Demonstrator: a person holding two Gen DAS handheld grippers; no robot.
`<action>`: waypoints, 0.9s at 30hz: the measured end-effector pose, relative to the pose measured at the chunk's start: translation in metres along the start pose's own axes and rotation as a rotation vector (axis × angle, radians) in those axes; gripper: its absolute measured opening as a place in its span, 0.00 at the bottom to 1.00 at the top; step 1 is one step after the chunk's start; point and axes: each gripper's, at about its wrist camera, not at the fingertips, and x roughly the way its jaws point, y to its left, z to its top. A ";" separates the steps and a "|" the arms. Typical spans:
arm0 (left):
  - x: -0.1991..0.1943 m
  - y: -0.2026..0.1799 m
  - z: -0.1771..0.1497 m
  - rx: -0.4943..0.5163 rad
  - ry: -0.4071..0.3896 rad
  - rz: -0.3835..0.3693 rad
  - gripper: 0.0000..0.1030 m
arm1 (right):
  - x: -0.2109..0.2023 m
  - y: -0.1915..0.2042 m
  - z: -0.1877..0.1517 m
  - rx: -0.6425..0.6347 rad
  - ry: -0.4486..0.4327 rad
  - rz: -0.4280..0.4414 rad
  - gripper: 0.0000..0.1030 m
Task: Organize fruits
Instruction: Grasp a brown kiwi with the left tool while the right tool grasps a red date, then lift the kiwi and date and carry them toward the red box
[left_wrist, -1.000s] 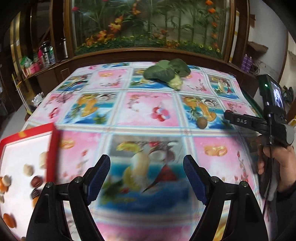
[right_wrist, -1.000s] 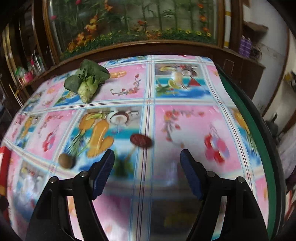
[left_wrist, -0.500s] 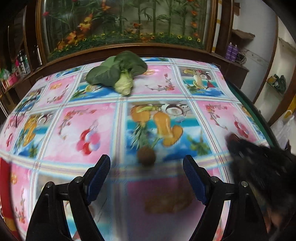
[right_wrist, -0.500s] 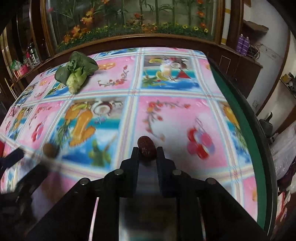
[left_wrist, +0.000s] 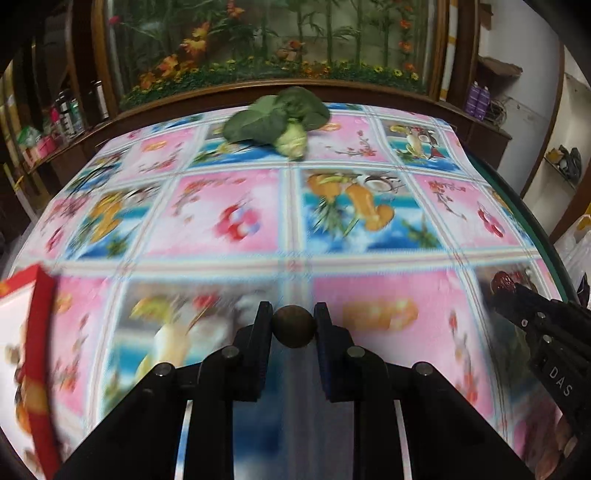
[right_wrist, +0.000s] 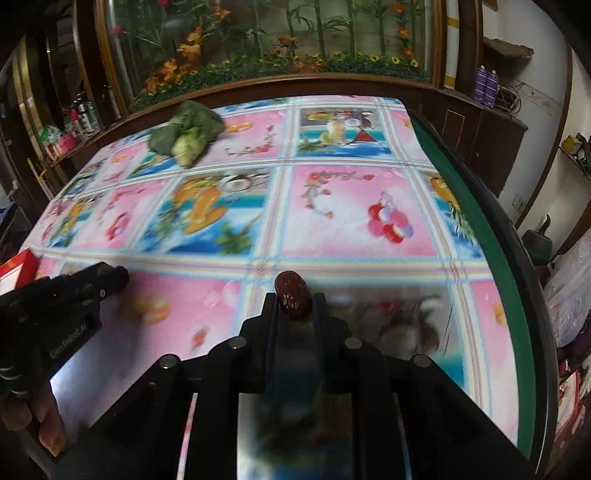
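Note:
My left gripper (left_wrist: 293, 326) is shut on a small round brown fruit (left_wrist: 293, 330) and holds it above the patterned tablecloth (left_wrist: 229, 221). My right gripper (right_wrist: 293, 301) is shut on a dark red date (right_wrist: 291, 295), also held above the cloth. The right gripper with its date (left_wrist: 504, 282) shows at the right of the left wrist view. The left gripper (right_wrist: 107, 280) shows at the left of the right wrist view. A red-rimmed white tray (left_wrist: 35, 332) holding several small fruits lies at the lower left; its corner also shows in the right wrist view (right_wrist: 18, 269).
A green leafy vegetable (left_wrist: 280, 122) lies at the far side of the table, also in the right wrist view (right_wrist: 188, 133). A dark wooden cabinet with a plant display (left_wrist: 280, 48) stands behind. The table's green right edge (right_wrist: 476, 221) drops off to the floor.
My left gripper closed on the round brown fruit and lifted it. My right gripper, holding the date, rose from the cloth. Both views shifted back toward the tray side.

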 end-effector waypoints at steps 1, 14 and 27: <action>-0.003 0.001 -0.002 -0.004 0.001 0.003 0.20 | -0.008 0.006 -0.007 -0.007 -0.005 0.004 0.19; -0.085 0.033 -0.066 -0.052 -0.073 -0.060 0.21 | -0.080 0.046 -0.067 0.063 -0.120 0.053 0.19; -0.096 0.037 -0.097 -0.058 -0.067 -0.094 0.21 | -0.100 0.076 -0.105 0.074 -0.098 0.073 0.19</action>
